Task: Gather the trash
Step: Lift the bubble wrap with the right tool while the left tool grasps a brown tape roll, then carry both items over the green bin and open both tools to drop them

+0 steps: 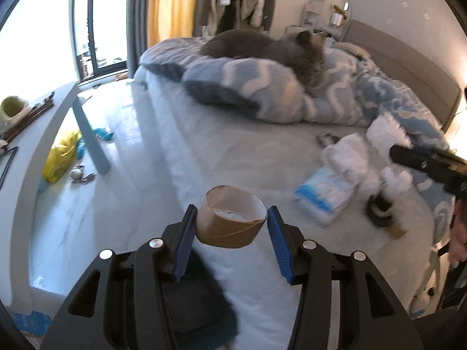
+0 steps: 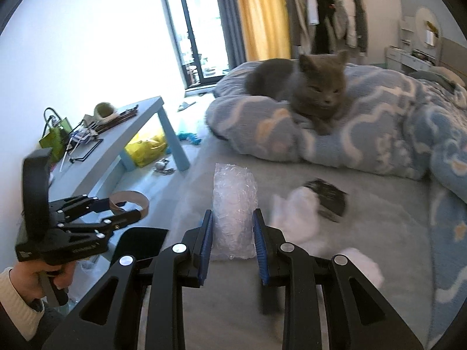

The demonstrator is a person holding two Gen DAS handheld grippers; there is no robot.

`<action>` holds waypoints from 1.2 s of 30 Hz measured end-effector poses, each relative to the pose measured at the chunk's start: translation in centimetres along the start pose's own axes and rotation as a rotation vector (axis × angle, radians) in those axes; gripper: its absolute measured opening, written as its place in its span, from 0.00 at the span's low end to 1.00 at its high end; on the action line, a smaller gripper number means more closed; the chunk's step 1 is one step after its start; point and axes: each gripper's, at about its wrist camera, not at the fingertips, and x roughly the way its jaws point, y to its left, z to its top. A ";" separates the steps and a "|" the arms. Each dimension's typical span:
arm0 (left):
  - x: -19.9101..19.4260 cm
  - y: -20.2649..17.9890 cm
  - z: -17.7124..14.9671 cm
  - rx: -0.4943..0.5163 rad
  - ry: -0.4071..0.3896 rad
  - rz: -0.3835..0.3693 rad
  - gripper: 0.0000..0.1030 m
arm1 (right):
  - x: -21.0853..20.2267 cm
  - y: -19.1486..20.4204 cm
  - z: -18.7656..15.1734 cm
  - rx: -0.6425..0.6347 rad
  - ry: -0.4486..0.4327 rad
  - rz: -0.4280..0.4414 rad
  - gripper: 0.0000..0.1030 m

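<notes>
With the left gripper [image 1: 232,224] clamped on a cardboard tape core [image 1: 231,218] and the right gripper [image 2: 232,233] on a bubble-wrap wad [image 2: 235,204], crumpled tissues [image 1: 350,157] and a tissue pack [image 1: 324,195] remained uncollected on the bed [image 1: 233,151] near a grey cat [image 2: 306,87].

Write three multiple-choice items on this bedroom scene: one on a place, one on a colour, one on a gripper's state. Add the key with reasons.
1. Where does the cat lie?
A. on the floor
B. on the folded blanket
C. on the side table

2. What colour is the side table?
A. light blue
B. red
C. black

3. What is the left gripper doing?
A. hanging empty
B. holding a sock
C. holding a cardboard tube

Key: 1 B, it rests atop the blanket on the bed; 2 A, top and legs are pale blue; 3 C, the tube sits between the blue pads.
</notes>
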 end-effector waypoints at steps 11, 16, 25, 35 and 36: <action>2.0 5.5 -3.7 -0.005 0.118 0.068 0.51 | 4.1 5.8 1.2 -0.055 0.047 0.070 0.26; 2.8 6.6 -5.6 0.030 0.163 0.065 0.51 | 6.0 7.6 1.1 -0.064 0.081 0.086 0.26; 5.1 8.9 -10.3 0.087 0.313 0.051 0.51 | 9.0 10.1 0.3 -0.082 0.149 0.116 0.26; 6.7 9.8 -14.2 0.161 0.424 0.026 0.54 | 12.0 13.5 -0.9 -0.127 0.220 0.140 0.26; 6.6 9.8 -14.3 0.162 0.423 0.022 0.56 | 12.3 13.8 -1.0 -0.131 0.226 0.141 0.26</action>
